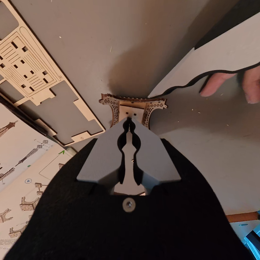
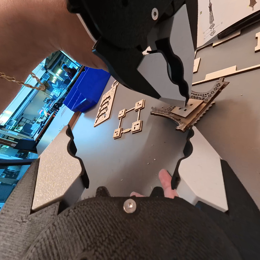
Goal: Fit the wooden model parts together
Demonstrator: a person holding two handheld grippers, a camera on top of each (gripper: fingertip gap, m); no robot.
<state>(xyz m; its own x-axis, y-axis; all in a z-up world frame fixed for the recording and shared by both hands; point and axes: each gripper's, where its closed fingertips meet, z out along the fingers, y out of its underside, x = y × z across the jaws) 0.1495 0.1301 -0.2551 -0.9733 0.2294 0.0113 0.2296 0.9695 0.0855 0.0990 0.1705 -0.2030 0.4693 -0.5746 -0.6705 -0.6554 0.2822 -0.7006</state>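
Observation:
A wooden lattice tower base with a slotted square plate on top lies on the grey table. My left gripper is shut, with its tips pressed onto the plate near the slots. I cannot tell whether a small piece is pinched between them. In the right wrist view the left gripper comes down from above onto the tower base. My right gripper is open and empty. Its right fingertip is beside a leg of the base. One of its fingers also shows in the left wrist view.
A punched-out wooden sheet and an instruction sheet lie to the left. A square frame with corner pads and a sheet of arched parts lie on the table. A blue bin stands behind them. A person's arm holds the left gripper.

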